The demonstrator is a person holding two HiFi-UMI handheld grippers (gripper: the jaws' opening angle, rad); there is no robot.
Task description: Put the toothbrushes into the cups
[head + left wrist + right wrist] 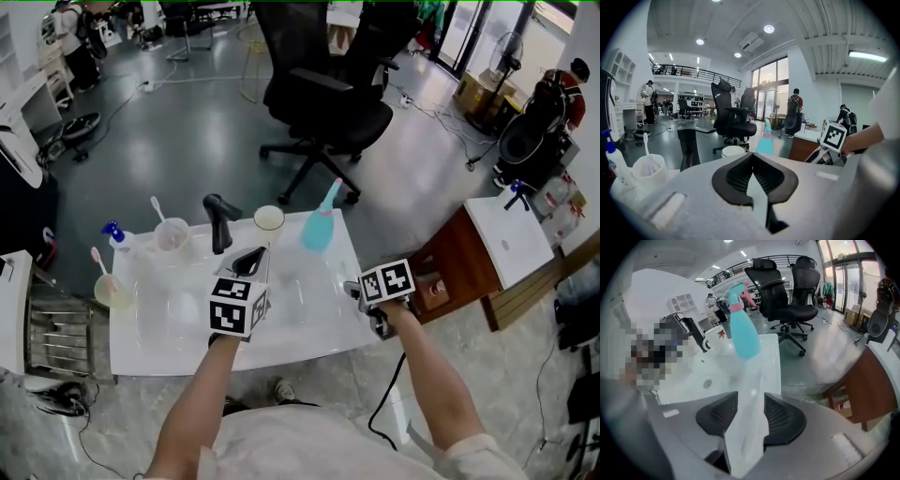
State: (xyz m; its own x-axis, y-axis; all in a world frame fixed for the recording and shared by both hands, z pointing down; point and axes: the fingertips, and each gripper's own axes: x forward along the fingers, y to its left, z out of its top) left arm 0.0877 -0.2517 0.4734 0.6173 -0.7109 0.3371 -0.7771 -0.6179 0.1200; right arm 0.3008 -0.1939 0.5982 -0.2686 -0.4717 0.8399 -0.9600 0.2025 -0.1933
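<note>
From your head view, the white worktop (pixel 309 328) carries a sunken basin. Your left tongs (pixel 251 258) hang over the middle of it, pointing at the back edge. Your right tongs (pixel 361 292) sit at the worktop's right edge, tilted down.

Both toothbrushes already stand in cups. The white toothbrush (pixel 157 208) is in the back cup (pixel 172 232). The pink toothbrush (pixel 97 261) is in the left cup (pixel 108 291). An empty cup (pixel 269 219) stands on the back edge, between the black faucet (pixel 220 220) and the teal spray bottle (pixel 321 223). A blue pump bottle (pixel 114 234) stands just left of the back cup.

In your left gripper view, the left tongs (pixel 752 154) are closed tip to tip, with nothing between them. The back cup (pixel 649 171) and its white toothbrush (pixel 646 145) lie ahead to the left, with the faucet (pixel 688 147) beside them. The empty cup (pixel 733 151) and the spray bottle (pixel 765 140) stand nearly straight ahead. Your other gripper's marker cube (pixel 833 133) shows on the right.

In your right gripper view, the right tongs (pixel 751 401) stand well apart and hold nothing. Only bare worktop (pixel 768 357) shows through the gap. The spray bottle (pixel 743 333) stands ahead, apart from the tips, and the faucet (pixel 696 336) is farther left. No toothbrush or cup can be made out here.
</note>
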